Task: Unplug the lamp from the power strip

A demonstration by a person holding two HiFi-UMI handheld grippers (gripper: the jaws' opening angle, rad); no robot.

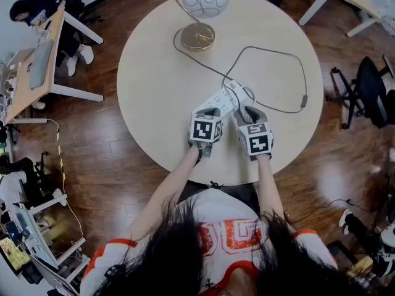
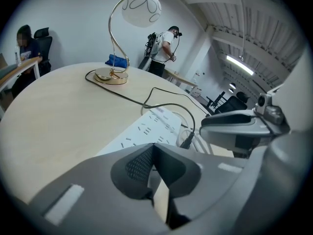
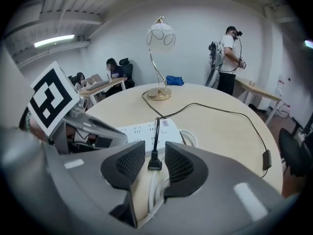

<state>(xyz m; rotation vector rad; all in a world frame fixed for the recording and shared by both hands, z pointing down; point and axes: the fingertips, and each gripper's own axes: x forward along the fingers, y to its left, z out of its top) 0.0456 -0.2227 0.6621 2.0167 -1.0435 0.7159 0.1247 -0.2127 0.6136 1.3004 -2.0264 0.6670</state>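
Observation:
A gold lamp with a white globe shade stands at the round table's far side. Its black cord loops round to a white power strip in the middle. In the right gripper view the black plug hangs between the pads of my right gripper, with a gap on each side; it sits just off the strip, above a coil of white cord. My left gripper is shut with nothing in it, its tips at the strip's near end.
An inline switch lies on the cord at the table's right. Desks and office chairs stand around on the wood floor. A person stands beyond the table; others sit at a desk.

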